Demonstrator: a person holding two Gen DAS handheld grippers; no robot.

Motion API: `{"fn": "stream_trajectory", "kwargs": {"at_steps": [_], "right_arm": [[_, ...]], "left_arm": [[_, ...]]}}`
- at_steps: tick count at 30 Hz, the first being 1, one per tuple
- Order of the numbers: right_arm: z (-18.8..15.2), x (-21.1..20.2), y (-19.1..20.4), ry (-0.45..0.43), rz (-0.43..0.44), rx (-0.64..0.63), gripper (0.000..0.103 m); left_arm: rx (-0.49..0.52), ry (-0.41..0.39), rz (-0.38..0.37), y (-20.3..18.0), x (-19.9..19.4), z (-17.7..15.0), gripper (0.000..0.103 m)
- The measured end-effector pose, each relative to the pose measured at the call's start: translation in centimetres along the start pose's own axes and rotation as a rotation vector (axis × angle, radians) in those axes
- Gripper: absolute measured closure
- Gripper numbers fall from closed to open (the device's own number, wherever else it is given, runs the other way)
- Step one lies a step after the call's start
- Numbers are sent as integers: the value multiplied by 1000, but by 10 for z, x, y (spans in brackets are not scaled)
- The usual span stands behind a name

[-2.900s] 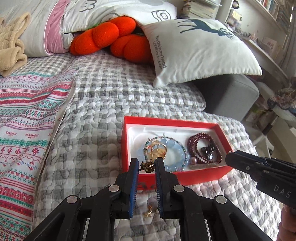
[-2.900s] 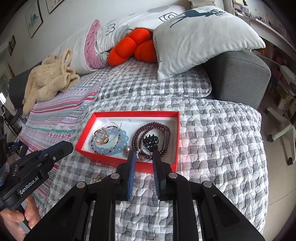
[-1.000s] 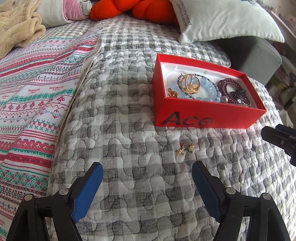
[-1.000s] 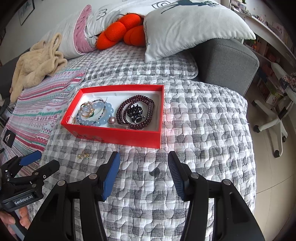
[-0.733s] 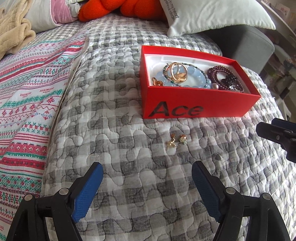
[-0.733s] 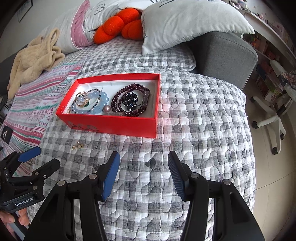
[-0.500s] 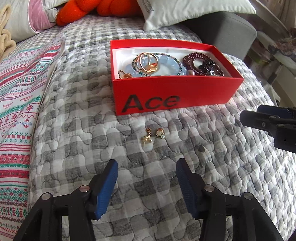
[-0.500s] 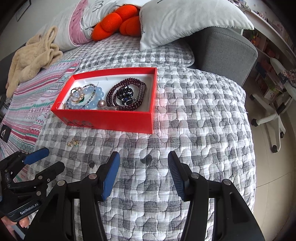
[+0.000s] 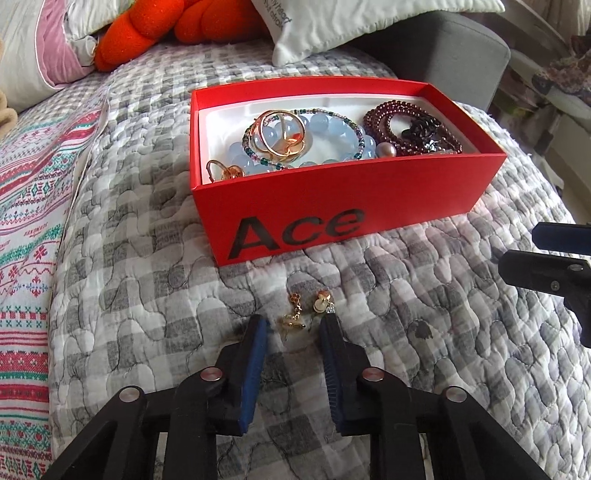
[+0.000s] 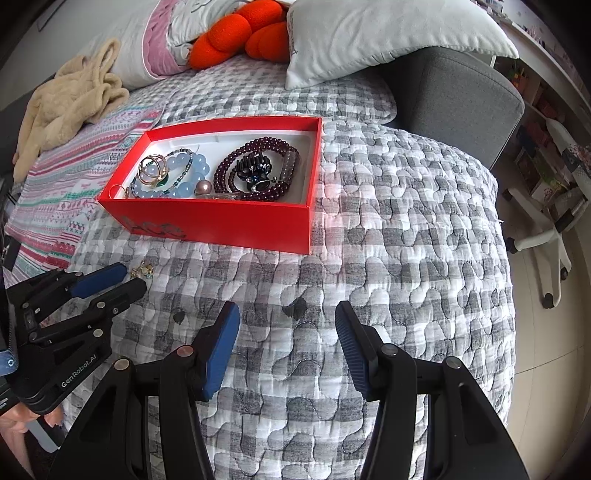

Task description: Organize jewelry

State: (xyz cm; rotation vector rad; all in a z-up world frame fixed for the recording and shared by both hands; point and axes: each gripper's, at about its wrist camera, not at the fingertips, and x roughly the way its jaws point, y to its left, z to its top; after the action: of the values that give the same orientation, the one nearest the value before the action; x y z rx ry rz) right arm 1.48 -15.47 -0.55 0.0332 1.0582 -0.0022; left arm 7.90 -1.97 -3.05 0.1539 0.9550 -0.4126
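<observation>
Setting: a bed under a grey-and-white checked quilt (image 10: pixel 388 221), photographed from both hand-held grippers.
Box: red, open-topped (image 9: pixel 343 199), marked "Ace" in black on the near wall, resting flat on the quilt.
Inside, left: pale blue bead bracelet (image 9: pixel 325 133) with gold rings (image 9: pixel 282 133) lying on top; a small gold earring (image 9: pixel 225 171) in the near left corner.
Inside, right: dark red bead strand (image 9: pixel 388 122) coiled around a black hair clip (image 10: pixel 255 168); a single mauve pearl (image 10: pixel 203 187) between the two bracelets.
Loose earrings: small gold pair (image 9: pixel 306 310) on the quilt just in front of the box, outside it, one with a pale round stud.
Left gripper (image 9: pixel 293 325): angled down over the quilt, jaws closing, narrowed to a small gap, the earrings at the fingertips and between them; blue pads (image 9: pixel 255 365) not yet pressing on the metal.
Left gripper, other view: seen at lower left (image 10: pixel 135 280), tips beside the earrings (image 10: pixel 142 272).
Right gripper (image 10: pixel 287 314): spread about halfway, nothing between the fingers, hovering over bare quilt well short of the box.
Background: white cushion (image 10: pixel 388 40), orange plush (image 10: pixel 240 33), beige blanket (image 10: pixel 70 99), striped patterned cover (image 9: pixel 33 192), grey armrest (image 10: pixel 454 103).
</observation>
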Motion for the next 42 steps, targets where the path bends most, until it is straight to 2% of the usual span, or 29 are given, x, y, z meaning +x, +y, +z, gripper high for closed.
{"fn": "stream_trajectory", "kwargs": {"at_steps": [2,3,11,24,32,35,39,42], "right_arm": [[0,1,-1,1,-1,3,46],[0,1,-2,2,-1,4,46],[3,6,6,13,24,1,46],[0,28,69,32,112,-105,46],[2,37,91,-15,114,-132,46],[3,40,99,-36,107,-157,50],[6,43,107,-57,101,-171,62],[7,44,112,-71,86,-193,67]], "left_arm": [[4,-3,4,1,1,2,96],[5,-3,3,1,1,2,96],[-25,3,-2,10,-9,1,96],[-98,5,43,39,-35,-15,96],[-132,2,32,52,-44,-22,96],[-139,1,29,56,-46,-22,96],[-156,0,27,60,-47,-22,96],[-163,-1,22,61,-48,-21,96]]}}
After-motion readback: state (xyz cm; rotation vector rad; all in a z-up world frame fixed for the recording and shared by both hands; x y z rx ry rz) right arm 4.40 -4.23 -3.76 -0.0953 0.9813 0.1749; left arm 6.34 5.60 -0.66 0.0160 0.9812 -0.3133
